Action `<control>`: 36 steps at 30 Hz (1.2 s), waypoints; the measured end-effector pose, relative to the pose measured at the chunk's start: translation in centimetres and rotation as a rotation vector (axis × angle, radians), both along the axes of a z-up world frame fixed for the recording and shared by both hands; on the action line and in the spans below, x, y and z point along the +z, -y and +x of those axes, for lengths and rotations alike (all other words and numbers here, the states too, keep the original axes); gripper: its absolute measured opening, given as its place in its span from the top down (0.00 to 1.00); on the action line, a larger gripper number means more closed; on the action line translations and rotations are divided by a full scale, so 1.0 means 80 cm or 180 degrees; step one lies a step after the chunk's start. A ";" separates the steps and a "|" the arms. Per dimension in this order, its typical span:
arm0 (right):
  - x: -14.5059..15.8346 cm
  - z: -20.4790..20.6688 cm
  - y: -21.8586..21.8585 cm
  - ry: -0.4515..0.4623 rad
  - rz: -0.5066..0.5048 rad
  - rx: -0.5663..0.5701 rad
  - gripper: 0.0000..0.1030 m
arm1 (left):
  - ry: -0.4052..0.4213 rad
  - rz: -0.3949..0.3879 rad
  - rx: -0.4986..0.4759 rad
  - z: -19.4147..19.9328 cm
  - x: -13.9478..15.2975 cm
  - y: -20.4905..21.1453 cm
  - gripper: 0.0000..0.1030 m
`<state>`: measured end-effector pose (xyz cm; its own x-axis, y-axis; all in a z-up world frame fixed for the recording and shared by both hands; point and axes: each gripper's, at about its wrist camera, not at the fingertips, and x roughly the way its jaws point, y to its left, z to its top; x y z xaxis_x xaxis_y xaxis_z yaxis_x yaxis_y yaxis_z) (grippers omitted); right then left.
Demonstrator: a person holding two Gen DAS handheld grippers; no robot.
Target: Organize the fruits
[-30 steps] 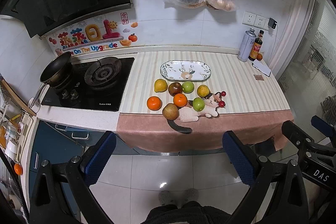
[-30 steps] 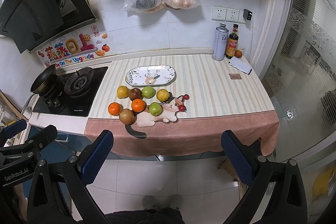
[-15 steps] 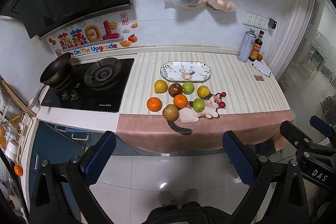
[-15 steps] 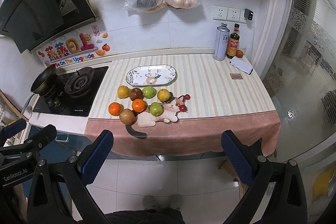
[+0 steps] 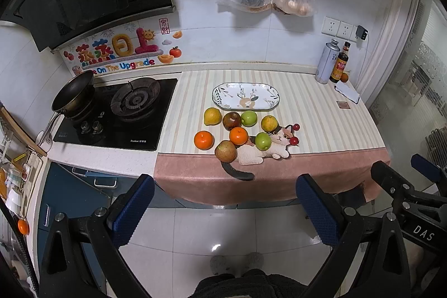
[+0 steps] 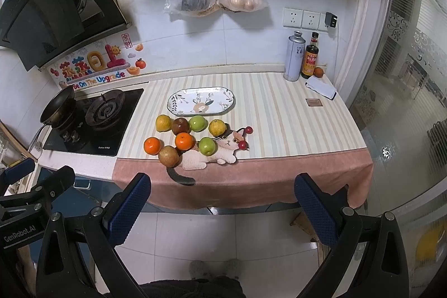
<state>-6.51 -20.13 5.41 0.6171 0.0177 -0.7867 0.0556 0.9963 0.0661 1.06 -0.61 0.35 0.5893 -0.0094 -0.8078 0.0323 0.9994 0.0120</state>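
Almost nothing has shifted since a second ago: both views hold nearly the same framing, with only a slight drift of the right gripper across the left wrist view. Both grippers hang over the floor, well back from the surface (image 5: 321, 113). The left gripper (image 5: 223, 211) has its fingers spread wide and holds nothing; the right gripper (image 6: 223, 211) is likewise wide open and empty.

Eight fruits lie loose in a cluster just in front of the oval plate (image 5: 245, 99), which carries none of them: a yellow pear (image 5: 212, 116), a dark red apple (image 5: 232, 120), a green apple (image 5: 249, 118), a second yellow pear (image 5: 269, 123), two oranges (image 5: 204, 140) (image 5: 239, 135), a second green apple (image 5: 263, 141) and a brown pear (image 5: 225, 150). Several rest on or against the cat-shaped mat (image 5: 262, 152).

The step in hand looks like the approach for a first pick. It would go best taking an outer fruit first, such as the orange on the left edge of the cluster, closing across its widest part, since round fruit rolls and neighbours touch one another.

Readable writing: "DAS" on the right gripper's body, "GenRobot.AI" on the left one, and "On The Upgrade" on the wall sticker (image 5: 120, 53). The bottle (image 5: 339, 66) label is too small to read.
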 end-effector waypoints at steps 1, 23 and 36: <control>-0.001 0.001 -0.001 0.0003 -0.0001 0.0000 0.00 | 0.0003 -0.0001 0.0001 0.002 0.001 0.001 0.00; -0.031 0.027 -0.018 0.0231 0.0295 -0.0218 0.00 | 0.0702 0.0383 0.0340 0.046 -0.007 -0.044 0.00; -0.152 0.141 -0.035 -0.0269 0.0429 -0.0293 0.00 | 0.0086 0.0469 0.0457 0.173 -0.117 -0.113 0.00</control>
